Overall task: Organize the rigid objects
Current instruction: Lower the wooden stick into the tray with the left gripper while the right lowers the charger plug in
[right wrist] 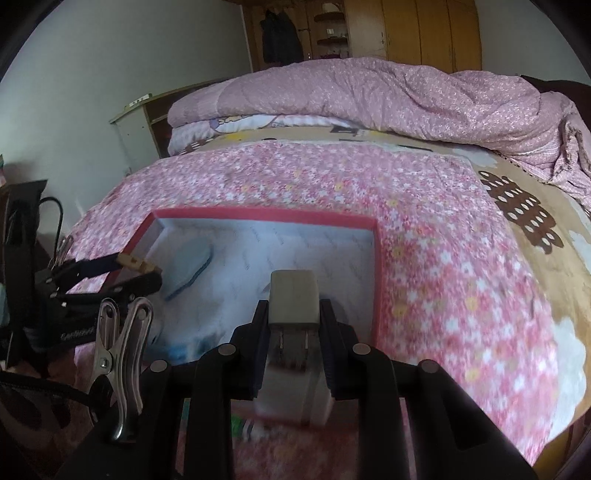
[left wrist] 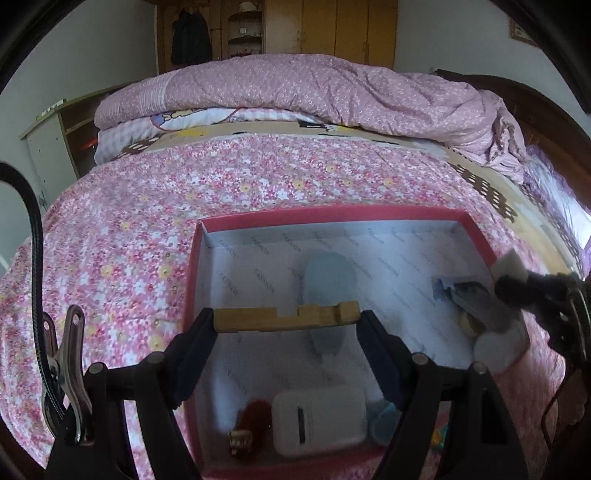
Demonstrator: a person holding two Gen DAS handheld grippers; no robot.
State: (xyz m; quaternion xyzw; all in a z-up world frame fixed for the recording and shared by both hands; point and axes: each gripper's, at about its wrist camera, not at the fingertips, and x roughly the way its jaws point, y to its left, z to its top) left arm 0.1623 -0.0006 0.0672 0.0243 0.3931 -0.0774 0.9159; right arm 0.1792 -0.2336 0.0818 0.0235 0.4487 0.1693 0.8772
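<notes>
A red box (left wrist: 192, 266) with a white lining lies on the flowered bedspread; it also shows in the right wrist view (right wrist: 376, 266). My left gripper (left wrist: 286, 319) is shut on a notched wooden block (left wrist: 286, 316), held crosswise over the box. My right gripper (right wrist: 293, 314) is shut on a white plug adapter (right wrist: 293, 295), above the box's near right part; it shows at the right in the left wrist view (left wrist: 517, 284). Inside the box lie a pale blue flat piece (left wrist: 328, 280), a white case (left wrist: 319, 419), a red fuzzy item (left wrist: 253, 417) and small items at the right wall.
A folded pink quilt (left wrist: 314, 88) lies across the far side of the bed. A shelf unit (left wrist: 55, 144) stands to the left and wardrobes (left wrist: 332, 29) at the back. Small colourful items (right wrist: 247, 426) lie on the bedspread in front of the box.
</notes>
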